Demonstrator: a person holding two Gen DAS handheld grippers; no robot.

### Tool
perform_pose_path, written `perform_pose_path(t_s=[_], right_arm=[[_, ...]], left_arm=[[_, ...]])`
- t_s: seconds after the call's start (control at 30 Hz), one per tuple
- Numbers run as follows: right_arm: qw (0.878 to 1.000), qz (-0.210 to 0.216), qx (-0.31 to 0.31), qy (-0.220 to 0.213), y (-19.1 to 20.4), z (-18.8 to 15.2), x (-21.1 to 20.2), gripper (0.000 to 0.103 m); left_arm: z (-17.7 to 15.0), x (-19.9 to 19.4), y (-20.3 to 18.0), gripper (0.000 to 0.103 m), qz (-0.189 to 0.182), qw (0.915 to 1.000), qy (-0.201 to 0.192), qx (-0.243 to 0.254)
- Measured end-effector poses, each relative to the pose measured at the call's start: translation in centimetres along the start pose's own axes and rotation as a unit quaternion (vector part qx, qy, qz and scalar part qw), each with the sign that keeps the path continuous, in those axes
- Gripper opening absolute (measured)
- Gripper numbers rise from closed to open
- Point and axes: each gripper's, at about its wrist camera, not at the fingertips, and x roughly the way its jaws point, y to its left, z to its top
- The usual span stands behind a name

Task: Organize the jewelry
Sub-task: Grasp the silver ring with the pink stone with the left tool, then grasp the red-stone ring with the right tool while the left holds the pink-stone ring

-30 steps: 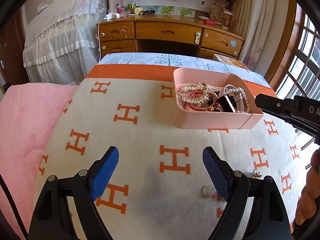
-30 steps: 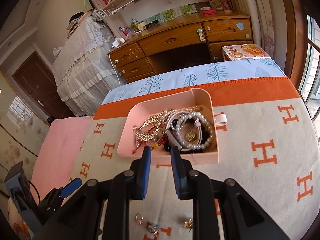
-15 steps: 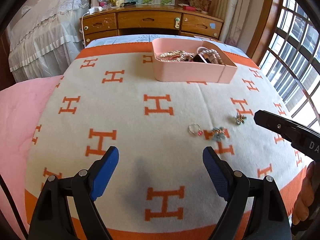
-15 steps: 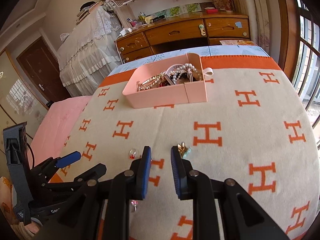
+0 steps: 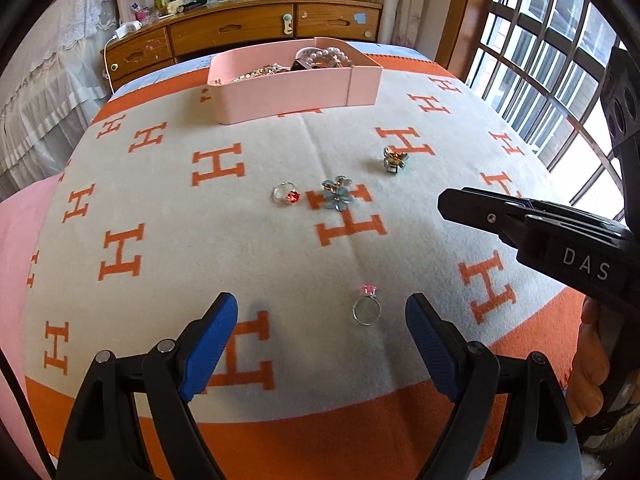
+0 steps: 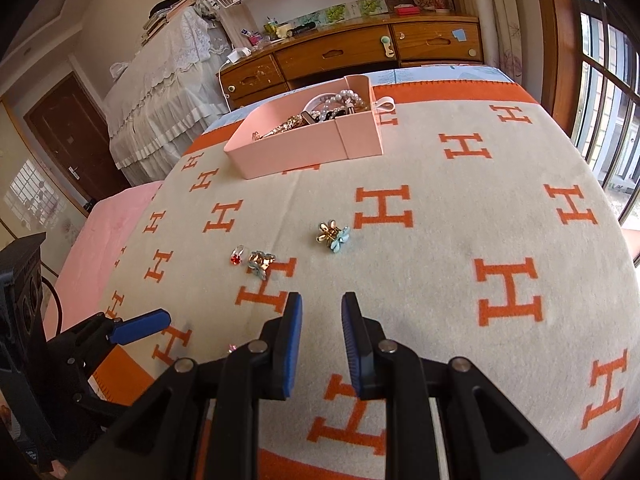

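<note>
Item: loose jewelry, 4 pieces, lying on the H-patterned blanket, well apart from the pink box.

- Pink-stone ring: nearest the left gripper, lying flat just ahead of its fingertips and between their lines; in the right wrist view only a pink glint shows at the finger's edge.
- Red-stone ring: mid-blanket, just beside the blue flower piece.
- Gold-and-blue clip: off to the right of those 2, nearer the box.
- Pink box: at the far end of the blanket, already holding pearls and gold chains; contents mostly hidden behind its front wall.

Grippers: left one spread wide, holding nothing. Right gripper nearly closed, a narrow gap between its pads, nothing in it.

Step in hand, as judged: approach for pickup of a loose piece, likely the pink-stone ring. Next move calls for lowering the left fingers astride the ring and closing on the thin band without pressing it into the soft blanket, then carrying it to the box.

Hard to make out: clasp details of both flower pieces.
</note>
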Motion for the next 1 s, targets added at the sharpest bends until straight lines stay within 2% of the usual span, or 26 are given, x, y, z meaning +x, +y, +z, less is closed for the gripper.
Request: perform_pose_path(t_s=[0.1,0.23,0.4,0.6,0.7,0.83,1.0], right_arm=[[1.000,0.007,0.001,-0.001,-0.2,-0.4,0.0,0.021],[1.000,0.013,-0.007,-0.005,-0.4,-0.9,-0.1,0.021],[1.000,0.021,-0.014,-0.008,-0.7,-1.2,-0.2,0.021],[0.999,0.029,-0.012,-0.008,-1.2,-1.8,0.1,0.021],[0.999,0.032,-0.013,-0.004,-1.1,-2.1,0.3,0.021],[0.999,0.034,-0.019,-0.004,-0.9,-2.2,0.2,0.021],[0.999,0.033,-0.036,-0.006,0.1,-2.3,0.2,0.021]], left_arm=[[0.0,0.4,-0.7,0.084,0.001,0.9999,0.010,0.005],[0.2,1.1,-1.0,0.061,0.006,0.9997,0.024,-0.004],[0.3,1.0,-1.2,0.044,0.024,0.9994,0.023,-0.010],[0.3,0.8,-2.0,0.014,0.022,0.9996,0.020,0.003],[0.2,0.7,-2.2,0.013,0.019,0.9997,0.016,0.004],[0.2,0.6,-1.5,0.013,0.009,0.9998,0.011,-0.017],[0.1,-0.1,0.1,0.013,0.014,0.9990,-0.004,-0.043]])
